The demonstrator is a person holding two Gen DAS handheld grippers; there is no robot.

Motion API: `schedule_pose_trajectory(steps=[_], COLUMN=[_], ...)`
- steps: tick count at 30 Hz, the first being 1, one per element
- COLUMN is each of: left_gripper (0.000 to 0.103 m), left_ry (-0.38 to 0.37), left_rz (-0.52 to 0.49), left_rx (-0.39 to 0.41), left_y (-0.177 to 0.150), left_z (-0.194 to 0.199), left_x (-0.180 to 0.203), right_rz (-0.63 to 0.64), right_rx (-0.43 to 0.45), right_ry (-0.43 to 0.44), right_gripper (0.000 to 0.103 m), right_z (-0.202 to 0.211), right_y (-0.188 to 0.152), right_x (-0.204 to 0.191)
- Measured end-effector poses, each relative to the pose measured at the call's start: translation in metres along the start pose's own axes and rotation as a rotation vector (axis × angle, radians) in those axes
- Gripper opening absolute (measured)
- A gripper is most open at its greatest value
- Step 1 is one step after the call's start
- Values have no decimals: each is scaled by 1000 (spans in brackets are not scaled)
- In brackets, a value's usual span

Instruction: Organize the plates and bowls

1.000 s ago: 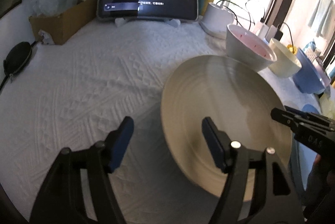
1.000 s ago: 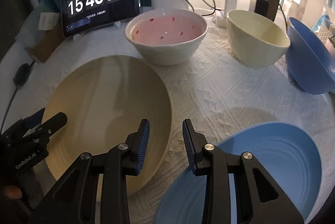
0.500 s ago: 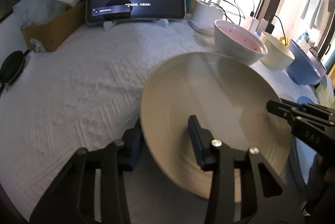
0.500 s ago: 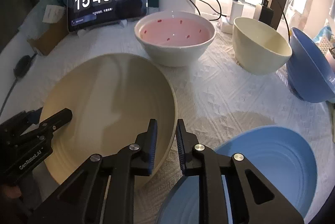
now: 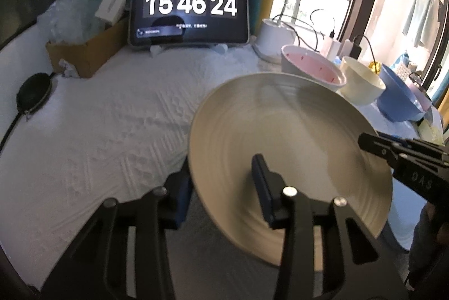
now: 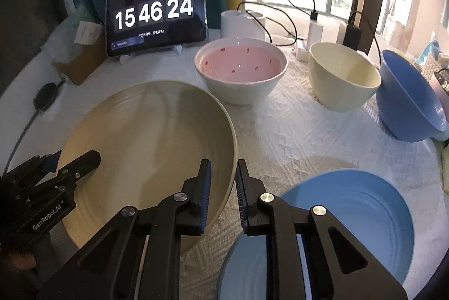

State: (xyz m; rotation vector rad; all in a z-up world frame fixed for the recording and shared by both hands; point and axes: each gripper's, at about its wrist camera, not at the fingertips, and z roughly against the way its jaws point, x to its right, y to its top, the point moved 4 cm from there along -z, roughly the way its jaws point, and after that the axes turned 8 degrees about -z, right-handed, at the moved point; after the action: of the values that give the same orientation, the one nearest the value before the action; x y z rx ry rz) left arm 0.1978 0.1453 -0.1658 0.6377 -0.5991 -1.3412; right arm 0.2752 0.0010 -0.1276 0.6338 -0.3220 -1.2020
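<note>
- Left wrist view: beige plate [image 5: 294, 137] sits tilted over the white textured cloth [image 5: 112, 131], near edge raised off it.
- left gripper [image 5: 221, 187] straddles the plate's left rim: one finger under the rim outside, the other on the plate's inner face. Jaws closed in within the last second, then held; pads clamp the rim.
- right gripper [image 6: 223, 196] straddles the opposite rim, one blue pad inside the plate, one outside. Also closed in within the last second, gap narrow, rim pinched between the pads.
- Both tools point steeply down at the plate from opposite sides.
- blue plate [image 6: 350, 215] lies flat on the cloth just right of the beige one, partly under the right gripper.
- Behind: pink bowl [image 6: 241, 70], cream bowl [image 6: 343, 78], blue bowl [image 6: 409, 100] in a row, upright, apart from each other.
- tablet clock [image 6: 155, 13] stands at the back; cardboard box [image 5: 84, 53] to its left.
</note>
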Motion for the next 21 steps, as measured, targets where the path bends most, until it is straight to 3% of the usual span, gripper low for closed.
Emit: schedule_pose_trajectory(steps=[21], left_gripper=[42], left_ry=[-34], left_rz=[-62], left_rx=[48], left_y=[-4], left_z=[43], left_x=[59], right_rz=[-69], right_rx=[95], right_ry=[-5], right_gripper=[19], right_z=[59], right_y=[-19], right_x=[39])
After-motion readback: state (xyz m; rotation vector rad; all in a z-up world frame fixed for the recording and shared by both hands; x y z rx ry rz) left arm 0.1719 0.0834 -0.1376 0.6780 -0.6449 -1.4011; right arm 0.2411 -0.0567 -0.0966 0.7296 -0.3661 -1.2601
